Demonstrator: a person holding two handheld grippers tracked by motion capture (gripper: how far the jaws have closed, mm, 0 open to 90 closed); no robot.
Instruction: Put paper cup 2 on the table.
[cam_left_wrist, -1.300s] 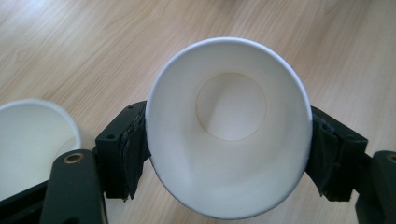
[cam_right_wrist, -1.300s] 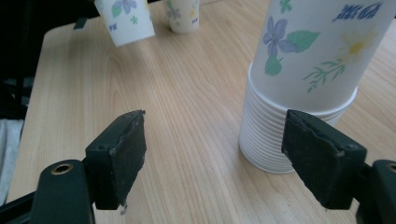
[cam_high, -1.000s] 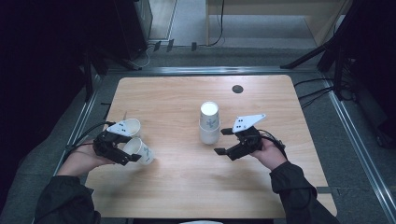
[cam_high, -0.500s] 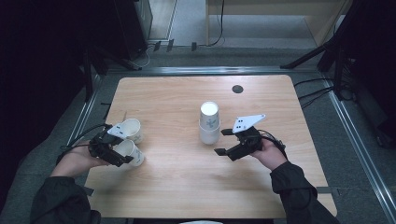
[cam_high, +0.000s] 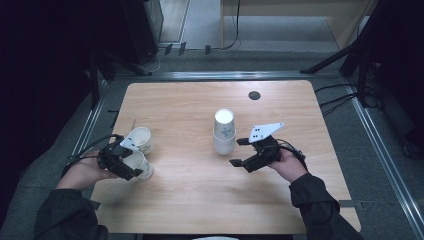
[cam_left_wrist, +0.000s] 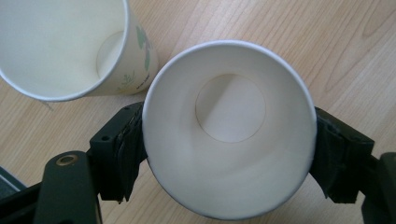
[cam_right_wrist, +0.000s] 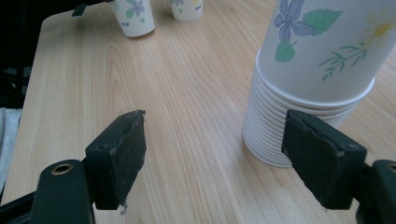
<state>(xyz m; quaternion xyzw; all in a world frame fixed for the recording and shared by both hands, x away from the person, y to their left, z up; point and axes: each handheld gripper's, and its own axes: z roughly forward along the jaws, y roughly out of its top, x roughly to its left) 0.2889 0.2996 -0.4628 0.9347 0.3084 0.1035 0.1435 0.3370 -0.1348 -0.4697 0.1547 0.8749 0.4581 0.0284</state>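
My left gripper (cam_high: 119, 161) is shut on a white paper cup (cam_high: 139, 166) near the table's left edge. In the left gripper view its black jaws press both sides of the cup (cam_left_wrist: 229, 126), whose open mouth faces the camera. A second flower-print cup (cam_high: 140, 138) stands upright just beyond it, seen close beside the held cup (cam_left_wrist: 60, 46). An upside-down stack of cups (cam_high: 223, 131) stands mid-table. My right gripper (cam_high: 246, 153) hovers just to the stack's near right, open and holding nothing. In the right gripper view the stack (cam_right_wrist: 317, 70) is ahead of the right jaw, beyond the open gripper (cam_right_wrist: 219, 144).
The wooden table (cam_high: 200, 200) has a small dark round hole (cam_high: 254, 95) near its far right. Metal rails frame the table, with dark floor and cables around it. The two single cups appear far off in the right gripper view (cam_right_wrist: 134, 16).
My left gripper has shifted slightly left and toward the near edge with the cup in it. The right gripper and the stack have not moved.
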